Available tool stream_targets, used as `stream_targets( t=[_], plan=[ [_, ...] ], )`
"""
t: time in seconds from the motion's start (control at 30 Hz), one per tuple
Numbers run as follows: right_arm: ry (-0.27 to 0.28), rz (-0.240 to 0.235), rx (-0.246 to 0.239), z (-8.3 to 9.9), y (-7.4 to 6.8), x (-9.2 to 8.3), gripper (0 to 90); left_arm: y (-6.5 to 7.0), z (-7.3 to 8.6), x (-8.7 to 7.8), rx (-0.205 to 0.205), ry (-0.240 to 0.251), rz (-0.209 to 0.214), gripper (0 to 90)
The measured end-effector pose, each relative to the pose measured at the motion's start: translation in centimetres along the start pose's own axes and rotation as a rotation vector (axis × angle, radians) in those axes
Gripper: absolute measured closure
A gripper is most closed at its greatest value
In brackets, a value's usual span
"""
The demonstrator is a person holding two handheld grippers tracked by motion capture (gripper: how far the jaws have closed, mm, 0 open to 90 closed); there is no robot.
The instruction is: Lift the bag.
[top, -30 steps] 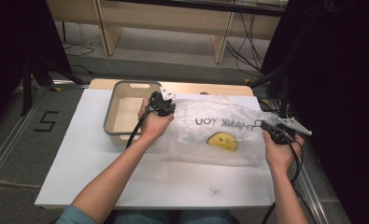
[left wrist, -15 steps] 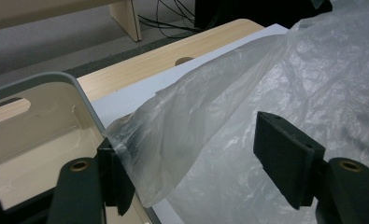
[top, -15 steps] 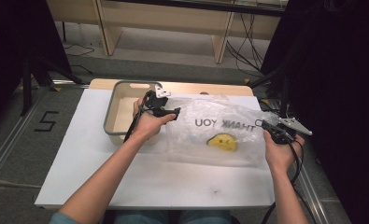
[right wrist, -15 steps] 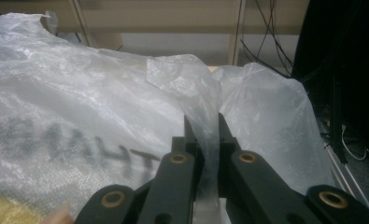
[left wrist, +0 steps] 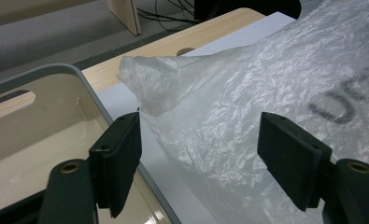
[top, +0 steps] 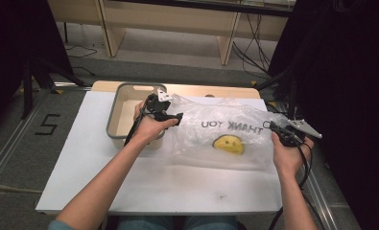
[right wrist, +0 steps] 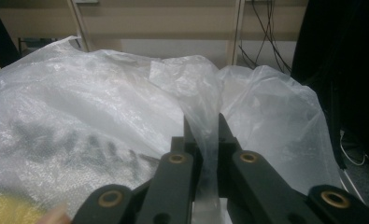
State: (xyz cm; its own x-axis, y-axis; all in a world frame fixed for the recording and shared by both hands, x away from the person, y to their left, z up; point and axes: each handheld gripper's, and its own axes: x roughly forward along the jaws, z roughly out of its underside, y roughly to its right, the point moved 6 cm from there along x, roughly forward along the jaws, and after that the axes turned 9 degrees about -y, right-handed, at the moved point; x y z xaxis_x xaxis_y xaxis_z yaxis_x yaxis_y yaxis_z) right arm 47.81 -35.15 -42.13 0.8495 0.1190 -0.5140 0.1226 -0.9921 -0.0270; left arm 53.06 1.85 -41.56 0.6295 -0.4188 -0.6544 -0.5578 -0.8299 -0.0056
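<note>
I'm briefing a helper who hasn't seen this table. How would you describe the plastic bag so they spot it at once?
Start at the white tabletop; a grey-rimmed beige plastic bin sits at its far left. Right of the bin lies the crinkled, translucent plastic bag, spread flat. It alone carries black THANK YOU lettering and a yellow smiley face.

From the high view you look forward and down over the whole desk, your forearms entering from the bottom. Your left gripper view sits close behind its tongs, facing the plastic bag and the tub rim. Your right gripper view looks low along its tongs into the bag. All three share that bag.
</note>
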Motion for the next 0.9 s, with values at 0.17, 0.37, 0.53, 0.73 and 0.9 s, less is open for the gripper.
stream_targets(
  t=[0.17, 0.37, 0.53, 0.73, 0.9],
  plan=[
    [0.031, 0.016, -0.001, -0.2, 0.3, -0.4, 74.8, 0.1, 0.1, -0.3, 0.01, 0.009, -0.016, 31.2],
    [0.072, 0.021, -0.008, -0.4, 0.5, -0.9, 59.5, 0.1, 0.3, -0.5, 0.02, 0.012, -0.021, 31.4],
    [0.093, 0.02, -0.018, -0.5, 0.6, -1.2, 42.9, 0.2, 0.4, -0.4, 0.021, 0.009, -0.023, 31.4],
    [0.134, 0.006, -0.025, -1.0, 0.3, -1.6, 28.4, 0.3, 0.6, -0.1, 0.023, 0.003, -0.022, 31.5],
    [0.144, 0.01, -0.038, -1.2, 0.1, -2.0, 25.8, 0.3, 0.6, -0.2, 0.024, 0.005, -0.024, 31.5]
  ],
)
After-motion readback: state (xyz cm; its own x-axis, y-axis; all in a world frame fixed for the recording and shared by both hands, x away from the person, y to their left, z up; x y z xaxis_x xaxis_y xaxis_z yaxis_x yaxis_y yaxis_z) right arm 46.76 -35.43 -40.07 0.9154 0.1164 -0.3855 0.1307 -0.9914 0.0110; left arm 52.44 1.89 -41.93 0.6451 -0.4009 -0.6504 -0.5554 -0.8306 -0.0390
